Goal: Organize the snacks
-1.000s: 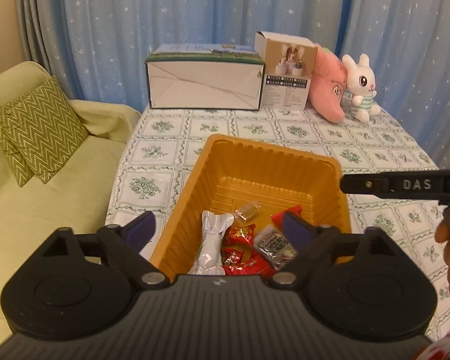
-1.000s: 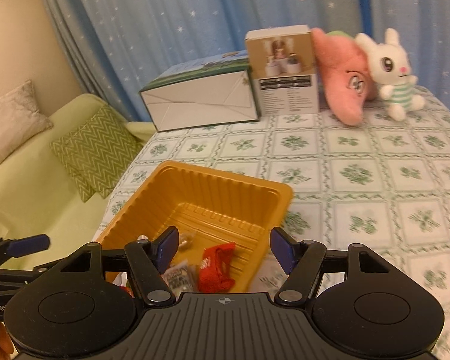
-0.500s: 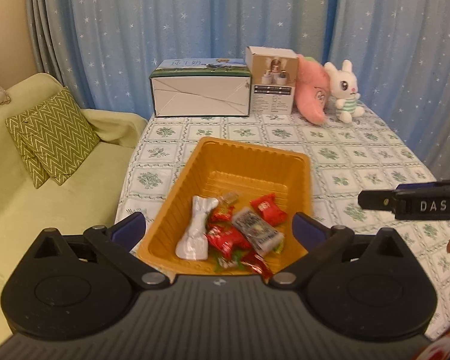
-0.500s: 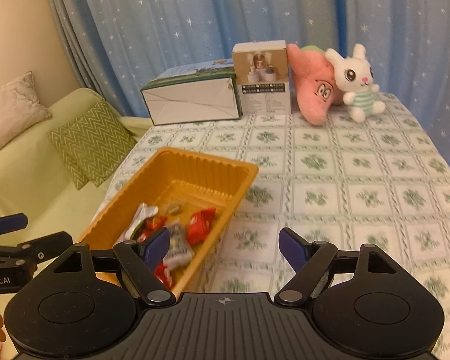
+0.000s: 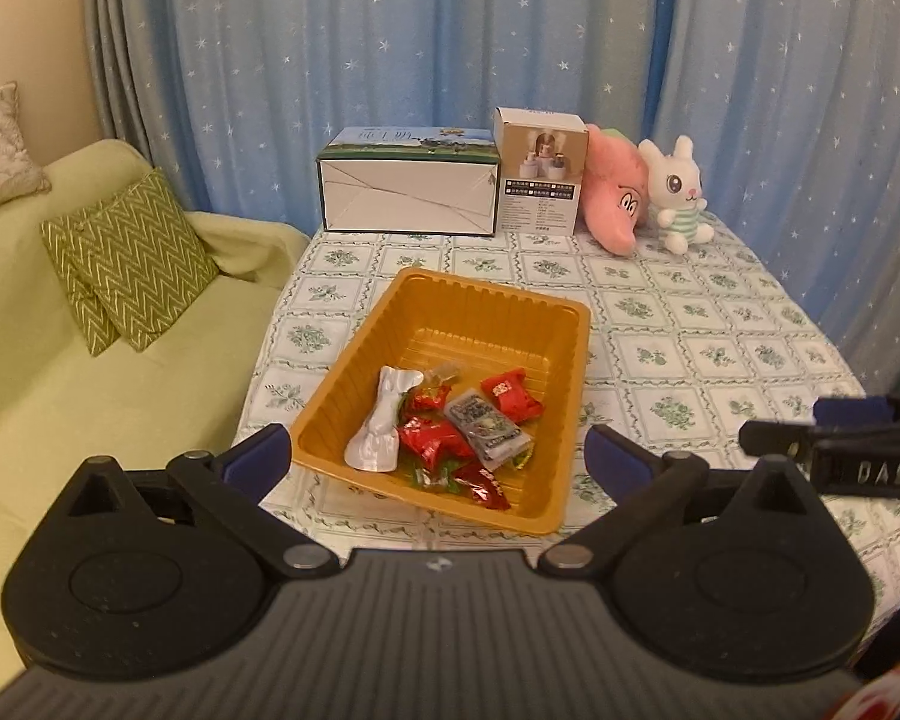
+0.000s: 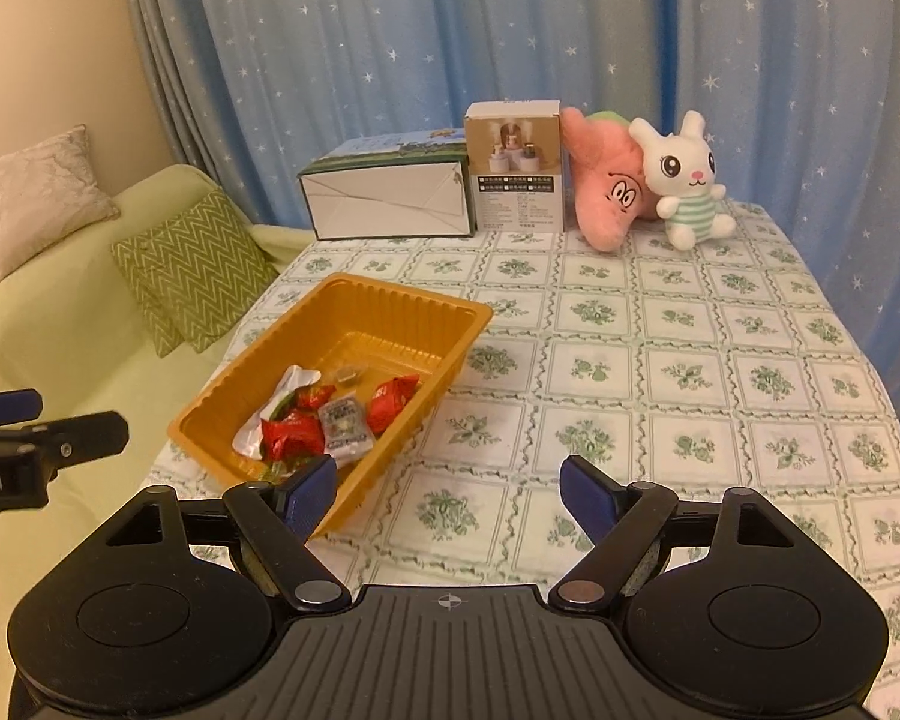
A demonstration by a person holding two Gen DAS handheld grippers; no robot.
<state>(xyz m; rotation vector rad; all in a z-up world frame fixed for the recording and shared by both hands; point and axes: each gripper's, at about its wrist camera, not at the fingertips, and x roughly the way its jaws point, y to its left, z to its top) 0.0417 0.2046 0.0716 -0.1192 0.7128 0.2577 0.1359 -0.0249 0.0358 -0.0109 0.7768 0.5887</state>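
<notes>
An orange plastic tray [image 5: 492, 300] sits on the flowered tablecloth near the table's left edge. In its near end lie several snacks: a white wrapper [image 5: 384, 426], red packets [image 5: 510, 393] and a grey packet [image 5: 486, 426]. My left gripper [image 5: 438, 456] hangs open above and before the tray's near end, with nothing between its blue pads. My right gripper [image 6: 450, 489] is open too and empty. It is over the cloth just right of the tray [image 6: 390, 294], and one of its fingers [image 5: 840, 438] shows at the right edge of the left wrist view.
At the back of the table stand a white and green carton [image 5: 408, 198], a small box [image 5: 540, 180], a pink plush [image 5: 615, 204] and a white rabbit plush [image 5: 678, 192]. A green sofa with cushions [image 5: 132, 252] lies left of the table. Blue curtains hang behind.
Both grippers have drawn back and up from the tray, and their jaws stand wider. The snacks have stayed in the tray.
</notes>
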